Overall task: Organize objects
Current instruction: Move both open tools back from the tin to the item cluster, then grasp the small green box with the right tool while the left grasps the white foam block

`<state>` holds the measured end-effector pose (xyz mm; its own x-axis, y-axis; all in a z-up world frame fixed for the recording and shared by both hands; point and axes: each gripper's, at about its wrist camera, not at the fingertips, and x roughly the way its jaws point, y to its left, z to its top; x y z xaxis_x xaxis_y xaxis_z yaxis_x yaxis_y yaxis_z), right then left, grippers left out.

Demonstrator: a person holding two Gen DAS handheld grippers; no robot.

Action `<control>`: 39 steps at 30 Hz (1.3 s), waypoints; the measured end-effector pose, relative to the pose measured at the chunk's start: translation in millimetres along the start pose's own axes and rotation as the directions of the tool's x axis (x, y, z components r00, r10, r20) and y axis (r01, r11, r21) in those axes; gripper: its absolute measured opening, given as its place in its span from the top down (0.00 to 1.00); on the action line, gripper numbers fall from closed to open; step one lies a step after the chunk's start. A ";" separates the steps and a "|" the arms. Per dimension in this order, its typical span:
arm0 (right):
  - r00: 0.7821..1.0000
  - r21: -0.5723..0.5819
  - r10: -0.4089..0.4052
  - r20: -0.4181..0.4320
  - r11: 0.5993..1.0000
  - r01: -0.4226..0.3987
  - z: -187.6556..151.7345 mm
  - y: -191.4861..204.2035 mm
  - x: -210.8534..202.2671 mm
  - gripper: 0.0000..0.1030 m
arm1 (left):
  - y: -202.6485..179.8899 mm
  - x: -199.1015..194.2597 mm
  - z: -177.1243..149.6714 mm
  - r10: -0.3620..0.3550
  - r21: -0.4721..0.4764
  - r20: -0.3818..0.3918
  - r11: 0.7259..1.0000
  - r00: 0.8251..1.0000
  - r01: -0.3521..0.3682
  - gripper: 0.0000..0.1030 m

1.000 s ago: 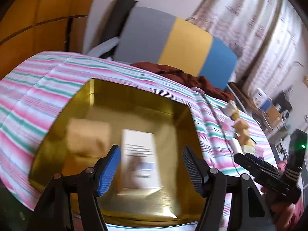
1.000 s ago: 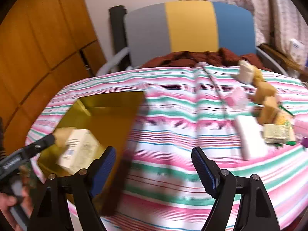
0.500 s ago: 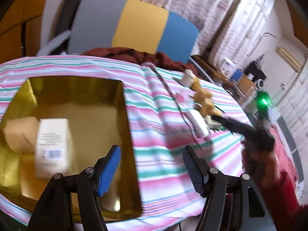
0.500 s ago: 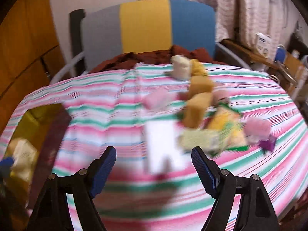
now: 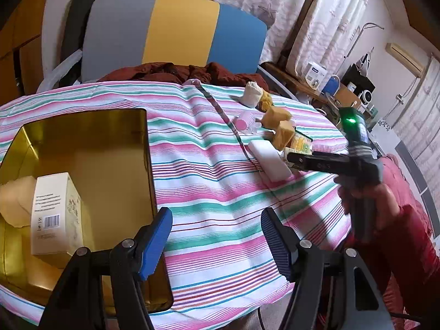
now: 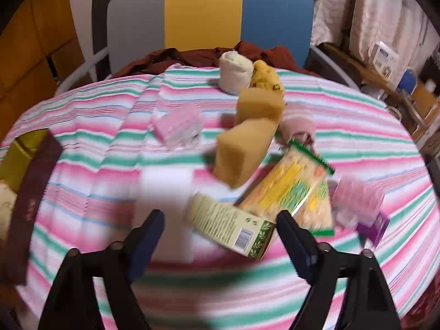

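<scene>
A gold tin [image 5: 115, 134] sits at the left of the striped table and holds a white box [image 5: 55, 211] and a tan sponge [image 5: 13, 200]. My left gripper [image 5: 216, 236] is open and empty over the cloth beside the tin. My right gripper [image 6: 220, 236] is open and empty, just short of a green-and-cream box [image 6: 231, 225] and a white block [image 6: 165, 200]. Beyond them lie two tan sponges [image 6: 244, 151], a yellow-green packet [image 6: 297, 189], pink items [image 6: 178, 126] and a rolled cloth [image 6: 233, 71]. The right gripper also shows in the left wrist view [image 5: 291, 159].
A chair [image 5: 176, 33] with grey, yellow and blue back stands behind the table, with a dark red garment [image 5: 176, 71] on it. A fold in the cloth [image 5: 225, 121] runs across the table. Shelves with clutter [image 5: 343, 88] stand at the right.
My left gripper has drawn away rightward from the tin, leaving the white box inside. My right gripper has swung right and come close to the pile of objects.
</scene>
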<state>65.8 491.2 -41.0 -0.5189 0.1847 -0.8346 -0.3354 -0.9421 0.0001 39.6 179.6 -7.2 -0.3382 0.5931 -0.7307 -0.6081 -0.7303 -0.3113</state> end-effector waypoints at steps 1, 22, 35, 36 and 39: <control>1.000 0.005 0.026 0.000 1.000 -0.026 -5.4 0.4 -5.1 0.12 | -1.9 2.5 0.8 -0.002 0.000 -0.006 1.000 1.000 0.002 0.34; 0.995 -0.033 0.034 -0.089 0.999 -0.037 -17.0 -18.2 21.1 0.64 | -46.2 47.0 11.8 -0.022 0.079 -0.087 0.996 0.996 0.029 0.34; 0.997 0.085 -0.004 -0.077 0.996 0.011 -19.6 -44.2 11.2 0.69 | -117.3 143.4 46.0 0.018 0.150 -0.169 0.989 0.985 0.007 0.34; 0.997 0.106 0.001 -0.080 0.994 0.008 -19.7 -48.7 11.4 0.69 | -120.7 153.2 48.7 0.032 0.148 -0.182 0.989 0.983 -0.005 0.34; 0.997 0.143 0.006 -0.081 0.990 0.006 -20.1 -59.2 11.0 0.69 | -125.2 172.9 56.4 0.034 0.119 -0.212 0.993 0.977 -0.009 0.34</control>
<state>95.8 543.4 -61.3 -0.4556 0.1559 -0.8764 -0.4475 -0.8912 0.0742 16.8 392.7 -60.3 -0.1987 0.4828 -0.8529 -0.6861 -0.6900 -0.2307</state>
